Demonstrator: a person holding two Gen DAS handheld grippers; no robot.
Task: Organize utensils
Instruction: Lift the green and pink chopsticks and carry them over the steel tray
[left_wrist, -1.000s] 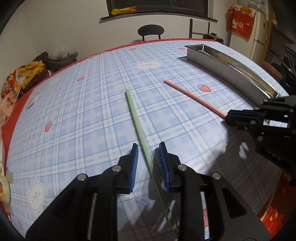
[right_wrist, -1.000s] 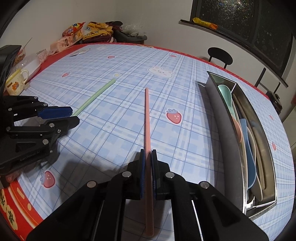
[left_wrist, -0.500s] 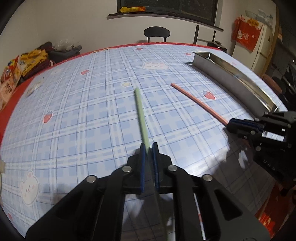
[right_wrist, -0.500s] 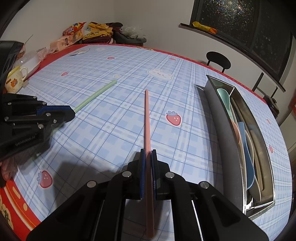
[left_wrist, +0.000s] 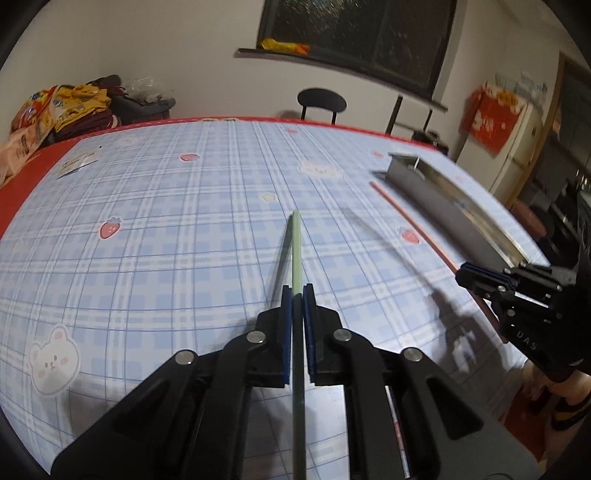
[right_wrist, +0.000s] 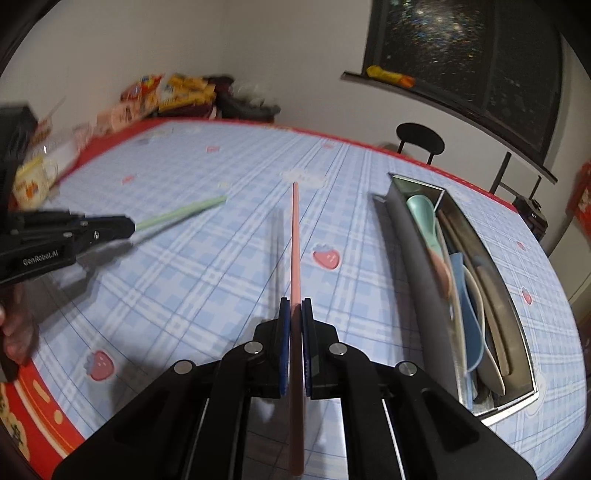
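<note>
The left gripper (left_wrist: 297, 295) has its blue pads pressed on the green chopstick (left_wrist: 296, 243), which runs between the jaws and out ahead of them, its far end lifted off the tablecloth (left_wrist: 166, 229) with a thin shadow just to the left of it. The stick's rear part passes back under the gripper body and is cut off at the lower edge of the left wrist view.

The right gripper (right_wrist: 294, 310) is clamped on the pink chopstick (right_wrist: 295, 240) in the same way; that stick reaches straight forward from the jaws, a dark shadow line beside it on the left, and its near end shows below the jaws. In the left wrist view the right gripper (left_wrist: 466, 275) appears off to the right, and its body carries letters that read roughly "UAS", partly cut off. In the right wrist view the left gripper (right_wrist: 127, 227) sits to the left, blurred, with "GenRobot.AI" printed in white on its side; part of a hand (right_wrist: 14, 332) behind it is smeared and cropped.

Right of the right jaws and a little ahead lies the long metal tray (right_wrist: 417, 280), holding a mint spoon (right_wrist: 421, 210), blue and pale utensils and dark sticks; how many cannot be told, since they overlap.

Farther off, snack bags (right_wrist: 173, 92) at the table's far left corner carry print too blurred to read. A black chair (left_wrist: 321, 101) stands beyond the table's far edge.
</note>
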